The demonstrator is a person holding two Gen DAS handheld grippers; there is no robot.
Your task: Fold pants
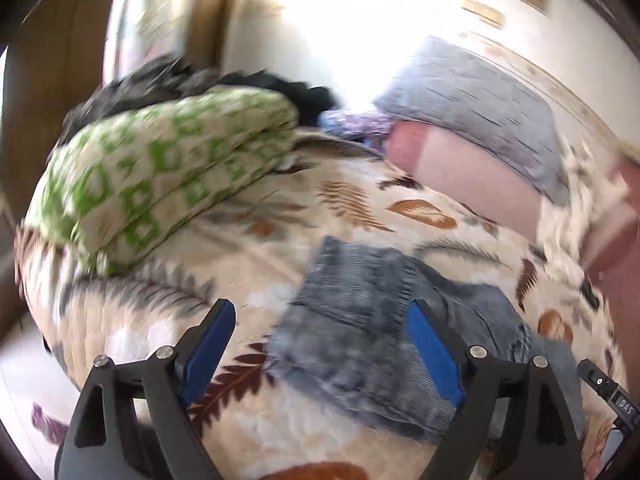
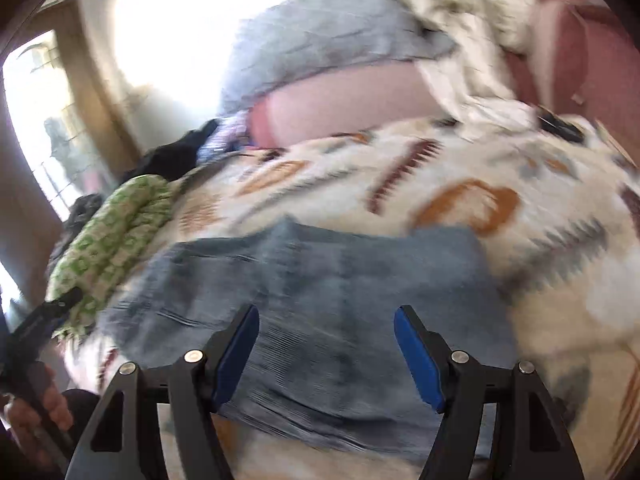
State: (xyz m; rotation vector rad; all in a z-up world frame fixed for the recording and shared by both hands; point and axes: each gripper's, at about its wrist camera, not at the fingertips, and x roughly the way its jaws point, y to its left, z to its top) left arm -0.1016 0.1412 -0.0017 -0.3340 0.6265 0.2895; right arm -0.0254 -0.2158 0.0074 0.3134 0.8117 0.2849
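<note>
Faded blue denim pants (image 1: 360,332) lie folded in a flat block on a leaf-patterned bedspread (image 1: 248,240). My left gripper (image 1: 320,312) hovers above their left part, jaws wide apart, blue pads bare, nothing between them. In the right wrist view the same pants (image 2: 320,280) spread across the middle. My right gripper (image 2: 326,320) stands open over them, its pads not touching the cloth. The left gripper (image 2: 60,304) shows at the far left edge there, held by a hand (image 2: 36,408). Both pictures are blurred by motion.
A green-and-cream folded quilt (image 1: 160,176) lies at the left of the bed with dark clothing (image 1: 200,80) behind it. A grey pillow (image 1: 480,104) rests on a pink one (image 1: 472,176) at the head. Crumpled white cloth (image 2: 472,40) lies far right.
</note>
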